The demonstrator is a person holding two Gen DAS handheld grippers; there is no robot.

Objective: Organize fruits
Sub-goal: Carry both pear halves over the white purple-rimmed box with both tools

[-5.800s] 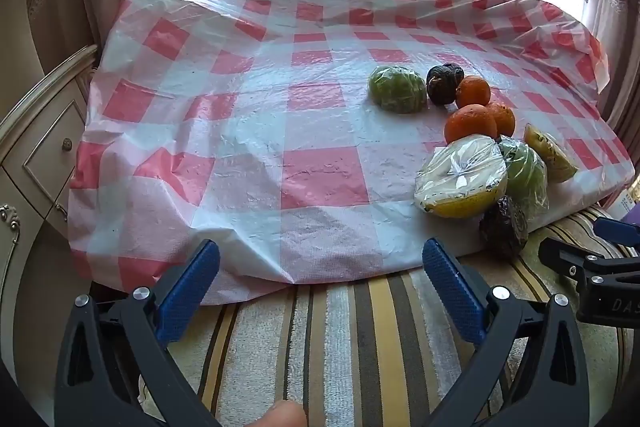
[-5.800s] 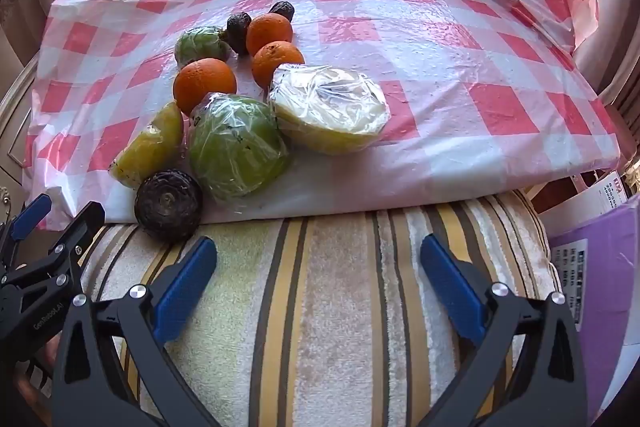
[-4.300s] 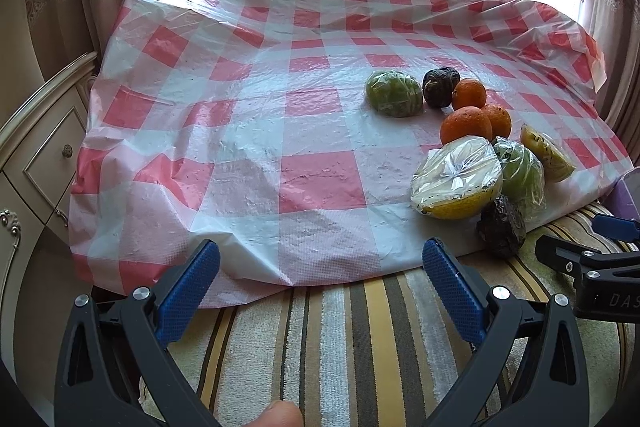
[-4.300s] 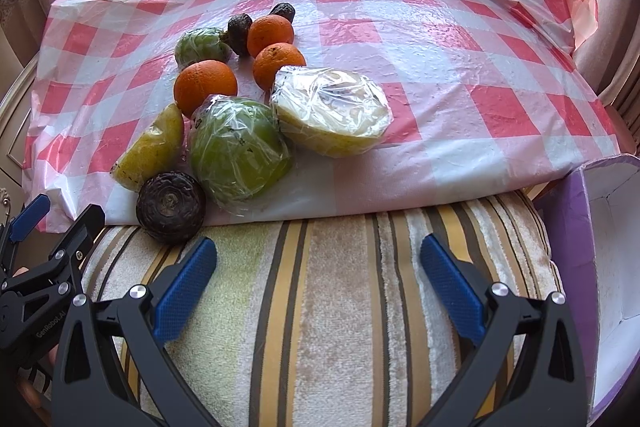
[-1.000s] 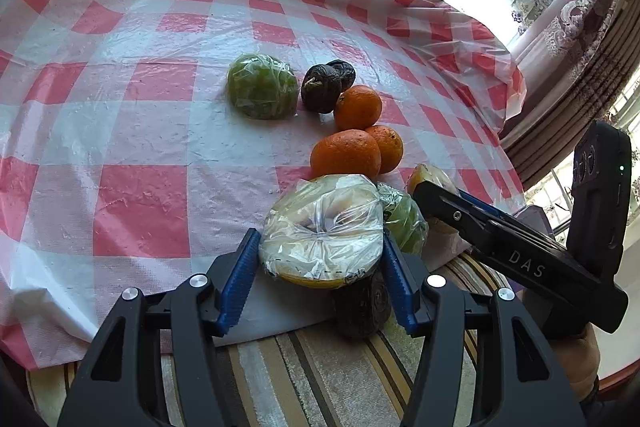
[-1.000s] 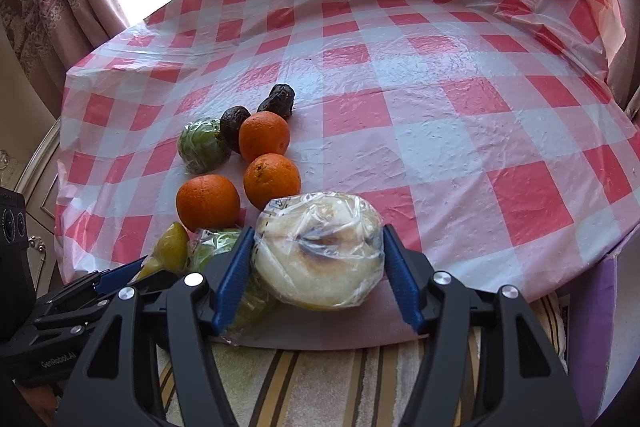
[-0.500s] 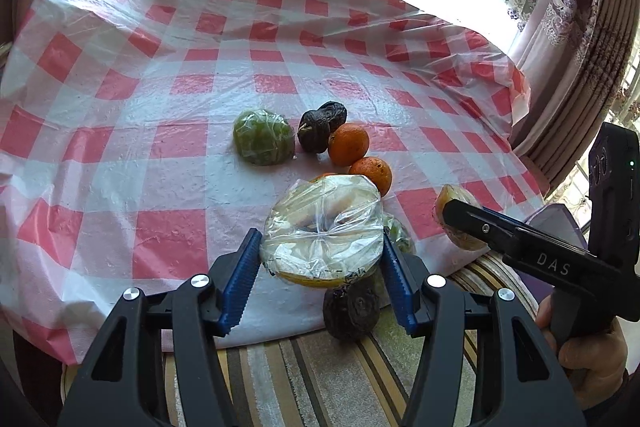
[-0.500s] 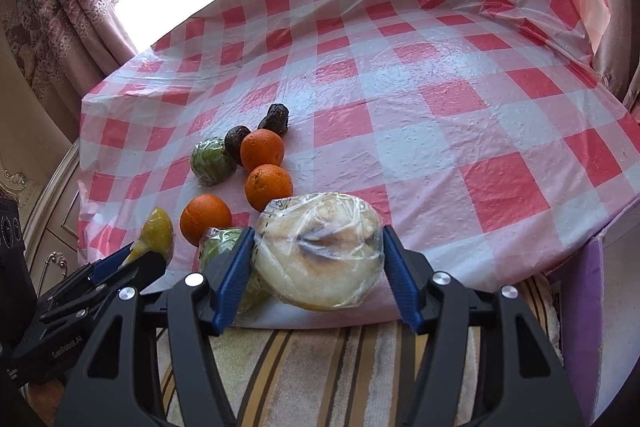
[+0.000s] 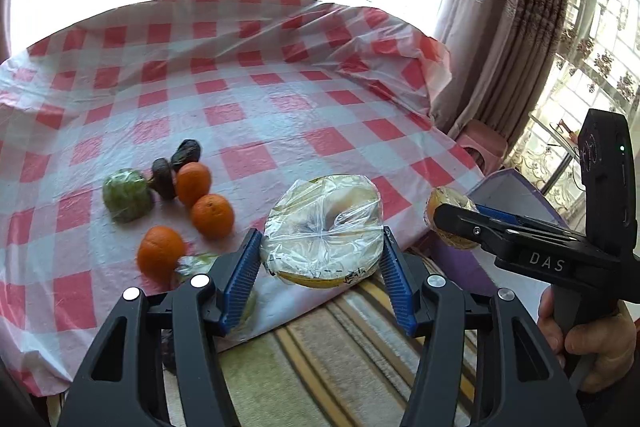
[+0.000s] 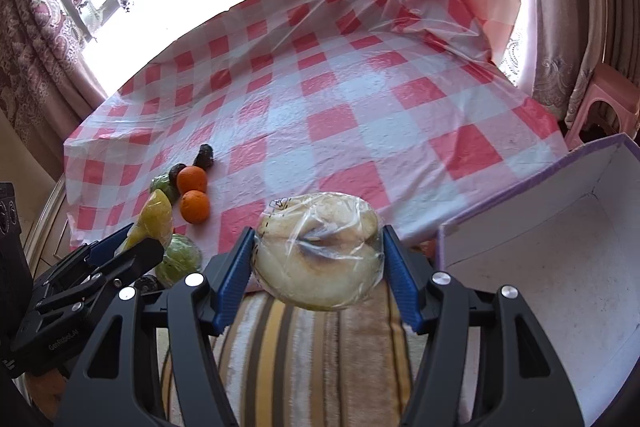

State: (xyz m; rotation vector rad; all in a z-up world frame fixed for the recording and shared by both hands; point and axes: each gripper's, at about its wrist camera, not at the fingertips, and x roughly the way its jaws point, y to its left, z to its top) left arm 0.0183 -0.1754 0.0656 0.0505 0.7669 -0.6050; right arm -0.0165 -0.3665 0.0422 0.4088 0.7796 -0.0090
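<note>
Wrapped melon half (image 10: 318, 251) between right tongs (image 10: 318, 267)

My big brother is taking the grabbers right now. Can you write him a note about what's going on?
Left gripper: its own view shows it shut on a big wrapped fruit, held above the checked cloth.
Right gripper: its own view shows the same, beside the open purple box.
Each view shows the other gripper holding a yellow piece, so who holds which is unclear.
Left to do: oranges, green wrapped fruit and dark fruits sit on the cloth.
</note>
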